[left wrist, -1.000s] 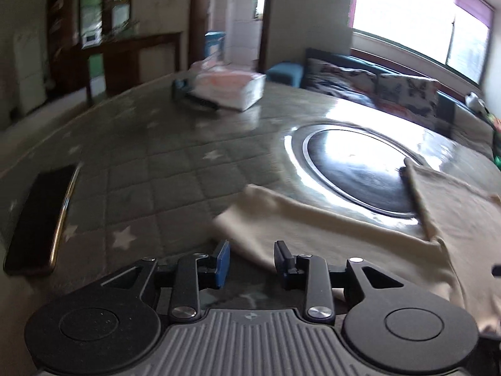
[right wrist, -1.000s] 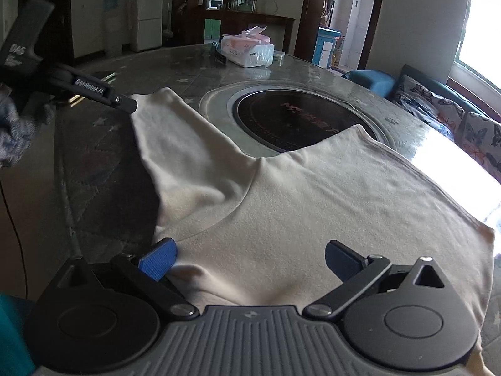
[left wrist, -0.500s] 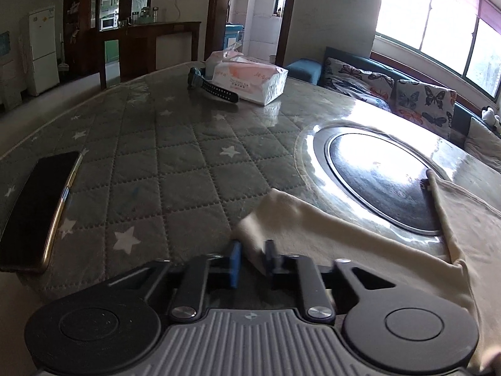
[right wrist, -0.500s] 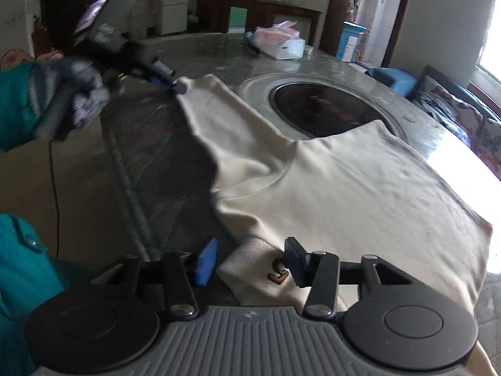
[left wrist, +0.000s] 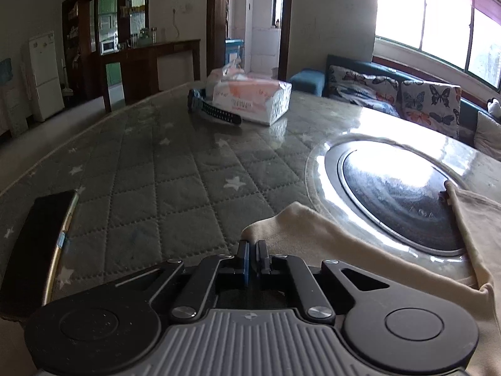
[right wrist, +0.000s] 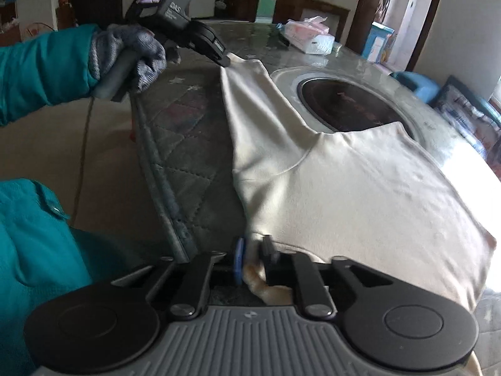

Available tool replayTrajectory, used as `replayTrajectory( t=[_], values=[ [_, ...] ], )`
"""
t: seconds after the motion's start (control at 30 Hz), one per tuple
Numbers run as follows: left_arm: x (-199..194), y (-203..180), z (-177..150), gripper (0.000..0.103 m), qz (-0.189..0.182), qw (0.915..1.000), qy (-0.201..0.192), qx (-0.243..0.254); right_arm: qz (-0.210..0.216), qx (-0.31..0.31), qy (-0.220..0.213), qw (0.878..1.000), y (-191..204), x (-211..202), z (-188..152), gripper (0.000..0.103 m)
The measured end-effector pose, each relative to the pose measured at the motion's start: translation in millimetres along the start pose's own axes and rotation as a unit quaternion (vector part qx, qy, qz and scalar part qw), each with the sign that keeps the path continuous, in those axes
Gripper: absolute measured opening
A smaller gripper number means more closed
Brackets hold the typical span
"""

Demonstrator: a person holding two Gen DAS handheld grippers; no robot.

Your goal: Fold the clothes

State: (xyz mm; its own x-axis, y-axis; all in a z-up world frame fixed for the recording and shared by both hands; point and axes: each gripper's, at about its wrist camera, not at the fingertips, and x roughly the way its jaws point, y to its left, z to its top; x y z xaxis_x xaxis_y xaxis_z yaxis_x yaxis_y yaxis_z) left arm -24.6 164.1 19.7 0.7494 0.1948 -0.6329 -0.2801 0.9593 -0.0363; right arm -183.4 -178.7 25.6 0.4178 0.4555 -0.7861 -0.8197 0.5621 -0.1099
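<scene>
Left gripper (left wrist: 253, 247) clenched on the cuff of the cream shirt's (right wrist: 360, 185) sleeve (left wrist: 328, 244), jaws together on the cloth. Right gripper (right wrist: 252, 258), its jaws having just been closing, pinches a bunched hem fold at the near edge of the tabletop (left wrist: 175, 188). Shirt lies spread across the near side, its shoulder overlapping the rim of the round inset hob (left wrist: 404, 200). Sleeve stretches taut toward the left edge. Phone (left wrist: 37, 250) lies near the left edge; tissue pack (left wrist: 250, 100) and watch (left wrist: 213, 111) sit at the far edge. Quilted surface between them is open.
</scene>
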Motion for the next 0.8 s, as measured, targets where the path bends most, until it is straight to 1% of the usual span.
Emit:
replayTrajectory(
  t=[0.03, 0.13, 0.23, 0.27, 0.3, 0.37, 0.4, 0.43, 0.53, 0.57, 0.63, 0.73, 0.8],
  values=[
    [-0.3, 1.4, -0.5, 0.005, -0.004, 1.0000, 0.002, -0.003, 0.005, 0.003, -0.005, 1.000, -1.4, -2.9, 1.2, 0.019],
    [-2.4, 7.7, -1.8, 0.009, -0.015, 0.9997, 0.006, -0.019, 0.009, 0.012, -0.028, 1.000, -5.9, -10.0, 8.1, 0.020],
    [-7.9, 14.5, -3.2, 0.012, -0.023, 0.9990, 0.008, -0.039, 0.005, 0.023, -0.034, 0.999, -11.5, 0.1, 15.6, 0.020],
    [-10.5, 15.8, -4.0, 0.018, -0.024, 0.9987, 0.007, -0.044, 0.005, 0.027, -0.034, 0.999, -13.4, 4.9, 17.8, 0.020],
    [-13.2, 17.2, -5.0, 0.022, -0.025, 0.9985, 0.006, -0.048, 0.011, 0.026, -0.027, 0.999, -13.3, 11.6, 18.2, 0.020],
    [-18.3, 19.8, -6.8, 0.039, -0.027, 0.9979, 0.006, -0.059, 0.021, 0.021, -0.013, 0.999, -11.9, 21.6, 18.1, 0.022],
    [-19.8, 20.6, -7.4, 0.042, -0.028, 0.9975, 0.007, -0.065, 0.023, 0.018, -0.014, 0.999, -10.8, 22.1, 18.5, 0.023],
    [-20.6, 21.2, -7.8, 0.043, -0.032, 0.9970, 0.009, -0.069, 0.025, 0.015, -0.015, 0.999, -9.7, 22.7, 18.9, 0.024],
    [-18.0, 17.0, -8.4, 0.043, -0.037, 0.9970, 0.014, -0.067, 0.029, 0.021, -0.026, 0.999, -11.4, 19.4, 20.9, 0.027],
    [-16.4, 14.9, -8.4, 0.041, -0.038, 0.9970, 0.015, -0.066, 0.026, 0.022, -0.029, 0.999, -11.9, 17.8, 21.4, 0.032],
    [-12.6, 10.7, -7.8, 0.040, -0.038, 0.9971, 0.017, -0.064, 0.021, 0.025, -0.035, 0.999, -13.2, 15.1, 21.4, 0.037],
    [-7.3, 7.0, -5.5, 0.010, -0.039, 0.9970, 0.017, -0.065, 0.015, 0.035, -0.041, 0.998, -16.0, 10.6, 19.4, 0.037],
    [-10.0, 4.6, -1.5, 0.005, -0.044, 0.9966, 0.011, -0.068, 0.011, 0.045, -0.045, 0.998, -18.5, 6.4, 17.5, 0.037]
  ],
)
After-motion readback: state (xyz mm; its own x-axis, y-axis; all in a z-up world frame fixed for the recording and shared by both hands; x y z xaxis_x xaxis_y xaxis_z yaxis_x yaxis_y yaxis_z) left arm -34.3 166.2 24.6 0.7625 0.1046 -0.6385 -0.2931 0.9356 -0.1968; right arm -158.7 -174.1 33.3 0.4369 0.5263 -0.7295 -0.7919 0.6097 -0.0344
